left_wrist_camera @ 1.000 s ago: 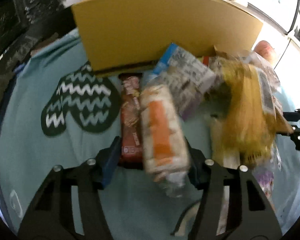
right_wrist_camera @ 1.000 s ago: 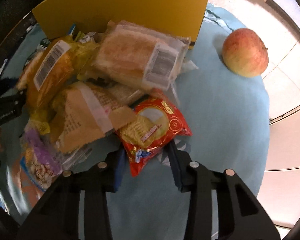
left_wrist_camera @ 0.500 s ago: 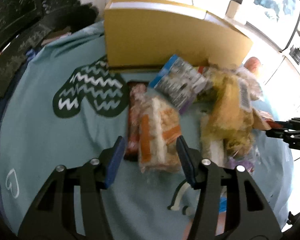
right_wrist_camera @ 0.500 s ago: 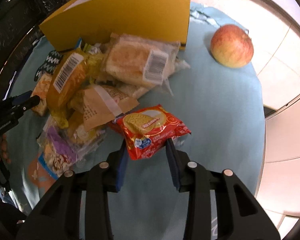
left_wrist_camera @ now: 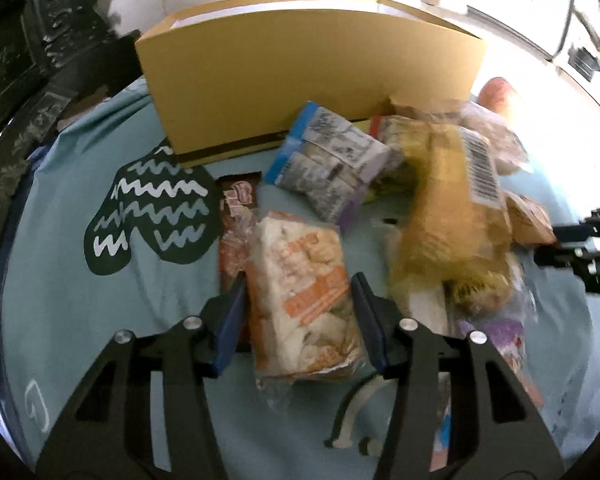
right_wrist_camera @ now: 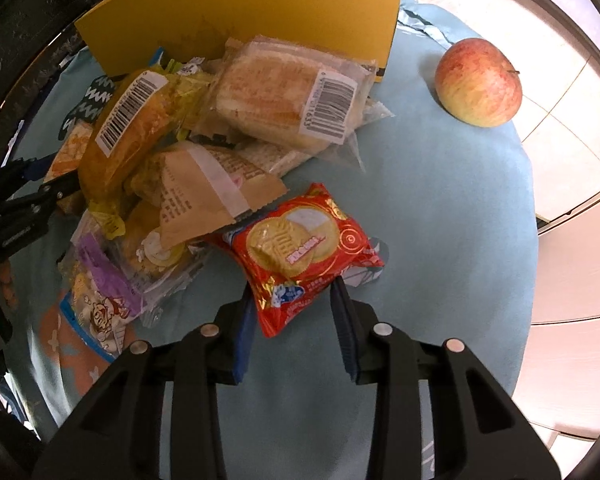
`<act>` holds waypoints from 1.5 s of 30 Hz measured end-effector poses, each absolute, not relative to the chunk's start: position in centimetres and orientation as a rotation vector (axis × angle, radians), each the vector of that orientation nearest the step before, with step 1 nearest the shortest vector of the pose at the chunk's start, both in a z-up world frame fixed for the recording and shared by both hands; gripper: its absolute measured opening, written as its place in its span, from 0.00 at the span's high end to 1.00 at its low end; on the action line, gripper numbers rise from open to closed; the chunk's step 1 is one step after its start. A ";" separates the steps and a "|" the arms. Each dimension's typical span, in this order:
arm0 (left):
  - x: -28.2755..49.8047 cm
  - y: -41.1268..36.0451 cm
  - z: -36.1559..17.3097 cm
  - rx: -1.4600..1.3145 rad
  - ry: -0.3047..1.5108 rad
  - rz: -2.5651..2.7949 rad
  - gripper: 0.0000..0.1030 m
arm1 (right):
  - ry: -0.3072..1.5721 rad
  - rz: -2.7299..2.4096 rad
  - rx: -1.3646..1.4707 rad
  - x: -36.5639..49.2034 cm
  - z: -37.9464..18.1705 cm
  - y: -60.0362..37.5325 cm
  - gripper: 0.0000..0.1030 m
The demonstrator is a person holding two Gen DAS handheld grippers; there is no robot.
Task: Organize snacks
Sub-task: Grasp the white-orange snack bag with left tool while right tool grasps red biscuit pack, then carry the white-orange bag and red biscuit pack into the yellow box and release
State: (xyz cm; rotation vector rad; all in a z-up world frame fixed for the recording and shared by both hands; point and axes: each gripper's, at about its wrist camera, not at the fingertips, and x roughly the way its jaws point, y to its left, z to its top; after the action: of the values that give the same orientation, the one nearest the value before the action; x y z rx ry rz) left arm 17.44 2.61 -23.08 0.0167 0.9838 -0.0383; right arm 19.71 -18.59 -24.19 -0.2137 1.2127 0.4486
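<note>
My left gripper [left_wrist_camera: 298,292] is closing, its blue pads against both sides of an orange-and-white snack pack [left_wrist_camera: 304,280] that lies on the blue cloth. Just left of it lies a brown-red bar [left_wrist_camera: 234,220]. My right gripper [right_wrist_camera: 292,296] is also closing, and its pads pinch the near end of a red biscuit pack [right_wrist_camera: 300,248]. A heap of wrapped snacks [right_wrist_camera: 188,152] sits between the two grippers. It includes a yellow bread bag [left_wrist_camera: 448,220] and a barcoded sandwich pack [right_wrist_camera: 288,96]. Behind the heap stands a yellow cardboard box [left_wrist_camera: 300,60].
A red-yellow apple [right_wrist_camera: 478,82] rests on the cloth right of the box. A dark mitten print [left_wrist_camera: 152,208] marks the cloth at the left. The round table's edge [right_wrist_camera: 534,200] drops to a tiled floor at the right. The left gripper's tips [right_wrist_camera: 20,200] show at the heap's left side.
The left jaws have narrowed onto the orange-and-white pack, which was nearer the camera and blurred a second ago. The right jaws have closed in on the red pack, which has turned slightly.
</note>
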 end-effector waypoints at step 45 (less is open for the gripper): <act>14.5 3.9 -13.5 -0.131 0.786 -0.079 0.50 | 0.987 0.590 -0.131 20.3 -12.0 -19.3 0.59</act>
State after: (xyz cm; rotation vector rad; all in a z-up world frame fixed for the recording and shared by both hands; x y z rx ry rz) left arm 14.48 3.92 -13.46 -0.1311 0.7859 -0.0795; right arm 20.33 -19.30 -11.95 -0.1309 0.9872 0.5896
